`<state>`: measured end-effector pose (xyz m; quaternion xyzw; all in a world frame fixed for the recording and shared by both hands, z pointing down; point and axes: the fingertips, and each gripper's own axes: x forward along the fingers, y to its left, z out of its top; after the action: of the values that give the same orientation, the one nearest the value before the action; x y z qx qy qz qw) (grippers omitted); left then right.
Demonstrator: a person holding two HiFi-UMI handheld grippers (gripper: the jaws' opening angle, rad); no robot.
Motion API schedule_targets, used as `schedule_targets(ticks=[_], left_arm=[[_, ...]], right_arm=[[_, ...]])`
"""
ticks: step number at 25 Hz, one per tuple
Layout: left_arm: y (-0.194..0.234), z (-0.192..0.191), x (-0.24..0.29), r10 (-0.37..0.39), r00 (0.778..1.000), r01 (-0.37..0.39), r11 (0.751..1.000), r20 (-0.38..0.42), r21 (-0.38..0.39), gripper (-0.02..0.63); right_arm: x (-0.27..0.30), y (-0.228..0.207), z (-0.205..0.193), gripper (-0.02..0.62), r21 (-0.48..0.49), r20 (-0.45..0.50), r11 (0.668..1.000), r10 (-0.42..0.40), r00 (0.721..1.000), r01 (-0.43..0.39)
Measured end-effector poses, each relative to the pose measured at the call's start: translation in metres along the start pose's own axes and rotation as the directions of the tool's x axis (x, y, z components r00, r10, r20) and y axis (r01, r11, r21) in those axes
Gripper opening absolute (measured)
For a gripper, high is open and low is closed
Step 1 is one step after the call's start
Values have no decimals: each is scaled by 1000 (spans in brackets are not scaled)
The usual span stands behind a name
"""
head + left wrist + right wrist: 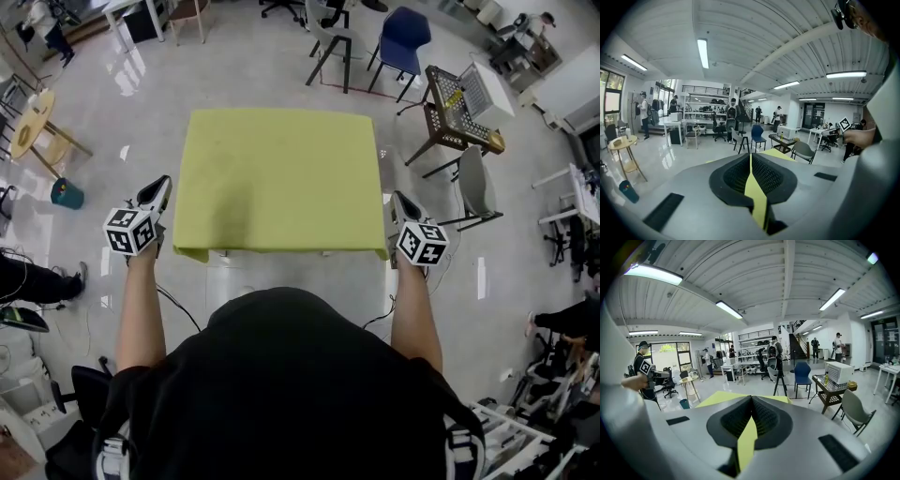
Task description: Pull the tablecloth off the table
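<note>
An open workshop with a glossy pale floor [272, 80] and scattered chairs surrounds the square surface, which is almost wholly hidden under a yellow-green fabric tablecloth [277, 178]. The cloth is spread flat, with its edges hanging over the sides. The fingers [733, 176] of the left gripper [751, 157] are pressed together on a thin yellow fold of this cloth, which shows as a narrow strip running down between the dark ribbed pads. The right gripper [751, 401] does the same, its fingers [768, 417] pinching a similar strip. In the head view the left gripper [164, 187] sits at the cloth's left edge near the front corner. The right gripper [398, 199] is at the right edge, and the person stands at the near side between them. The cloth looks light, thin and limp, so it should slide and drape rather than hold any shape. It may bunch up or drag if one side leads. The hanging side edges near the front corners seem the sensible places to hold it, and an even two-sided pull toward the body would probably draw it off cleanly.
</note>
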<state>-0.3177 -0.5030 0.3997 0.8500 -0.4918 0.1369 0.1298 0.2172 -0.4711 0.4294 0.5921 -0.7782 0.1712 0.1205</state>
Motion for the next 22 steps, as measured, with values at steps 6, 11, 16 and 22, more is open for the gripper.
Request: schedule_targets(ticks=[6, 11, 16, 22], left_arm=[[-4, -8, 16, -6, 1000, 6, 1000, -28, -2, 31], [-16, -19, 31, -35, 998, 35, 999, -53, -9, 39], [-17, -47, 46, -55, 992, 59, 998, -117, 31, 109], [10, -100, 42, -13, 980, 15, 1000, -199, 5, 144]], right_arm=[[1, -20, -13, 17, -3, -28, 1000, -25, 999, 25], [3, -42, -34, 17, 4, -93, 1000, -14, 996, 15], [14, -57, -69, 18, -5, -176, 1000, -12, 984, 11], [22, -76, -121, 35, 9, -259, 999, -32, 965, 36]])
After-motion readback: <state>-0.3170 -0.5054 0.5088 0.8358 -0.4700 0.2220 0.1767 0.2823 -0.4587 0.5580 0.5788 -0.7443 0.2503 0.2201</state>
